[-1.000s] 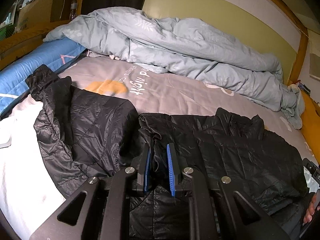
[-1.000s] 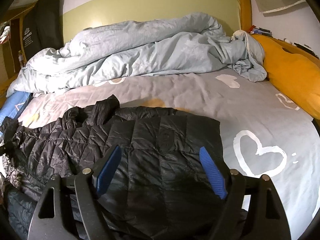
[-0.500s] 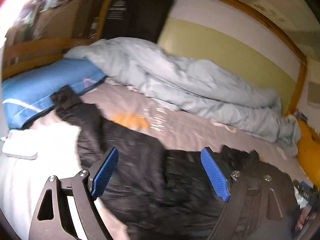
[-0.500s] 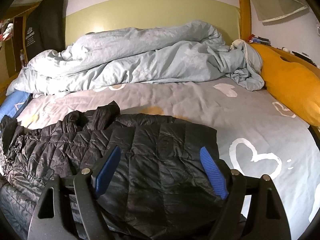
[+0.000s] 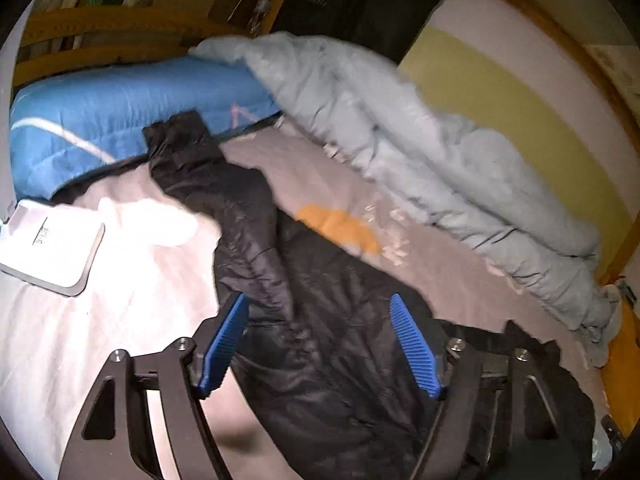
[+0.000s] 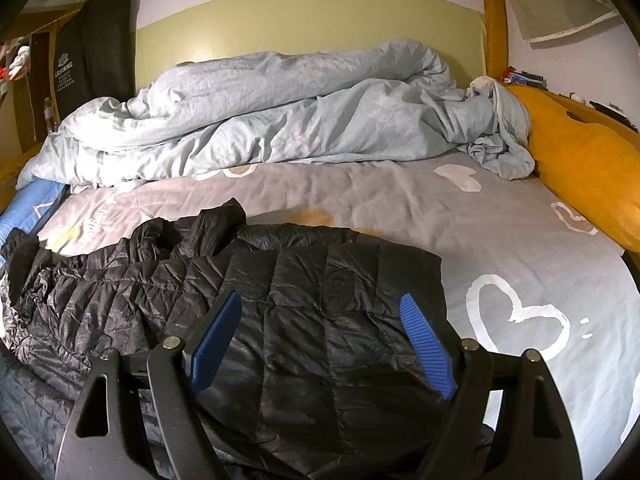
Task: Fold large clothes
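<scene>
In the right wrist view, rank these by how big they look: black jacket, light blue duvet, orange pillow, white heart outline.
1. black jacket and light blue duvet: alike; the jacket lies nearer the camera, so unsure.
2. orange pillow
3. white heart outline

You've got one black quilted puffer jacket (image 6: 304, 320) lying flat on the grey heart-print bed sheet (image 6: 500, 240), shiny, wrinkled, stitched in square panels. In the right wrist view its near part is folded over into a neat rectangular slab, with a bunched, crumpled section trailing off to the left. In the left wrist view one sleeve (image 5: 192, 160) stretches away toward the blue pillow (image 5: 120, 108), blurred.
</scene>
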